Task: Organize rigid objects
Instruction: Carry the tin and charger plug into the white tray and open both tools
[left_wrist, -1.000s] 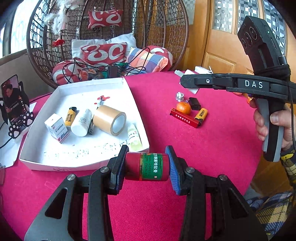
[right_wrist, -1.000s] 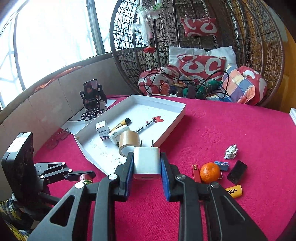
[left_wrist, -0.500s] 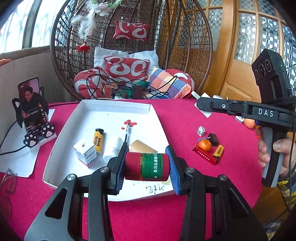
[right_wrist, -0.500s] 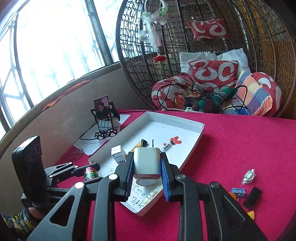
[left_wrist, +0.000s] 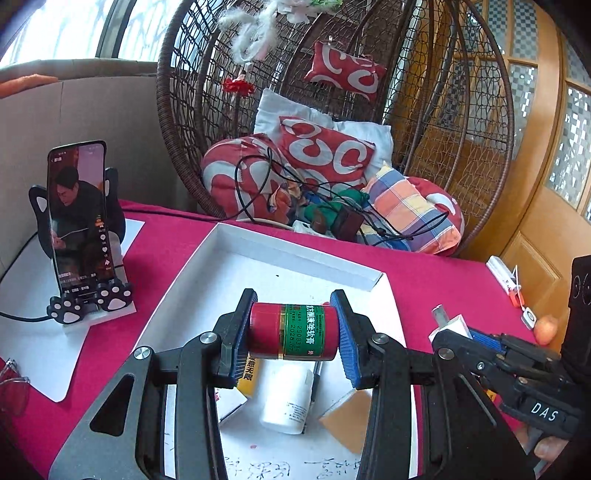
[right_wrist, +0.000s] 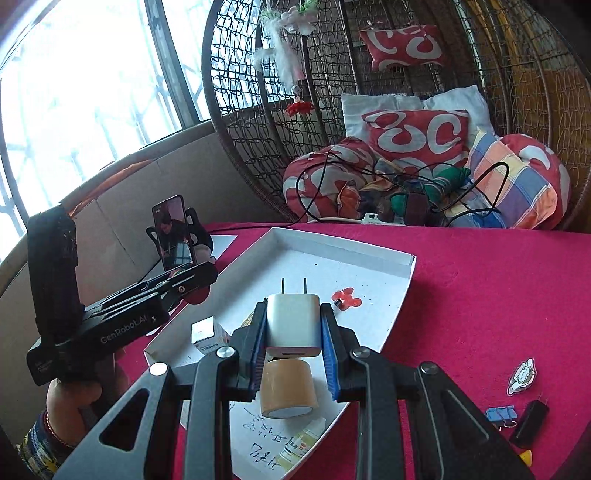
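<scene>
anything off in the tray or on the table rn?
Only the white tray itself: its near right corner is splayed flat, a red stain marks its floor, and handwriting is scrawled there. Nothing looks spilled or broken.

You hold a red jar (left_wrist: 291, 335) with a green label sideways above the white tray (left_wrist: 295, 269), and a white charger (right_wrist: 293, 325), prongs away from you, above the tape roll (right_wrist: 288, 387) near the tray's front edge.

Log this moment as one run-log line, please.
left gripper: shut on red jar | right gripper: shut on white charger | both over white tray
</scene>
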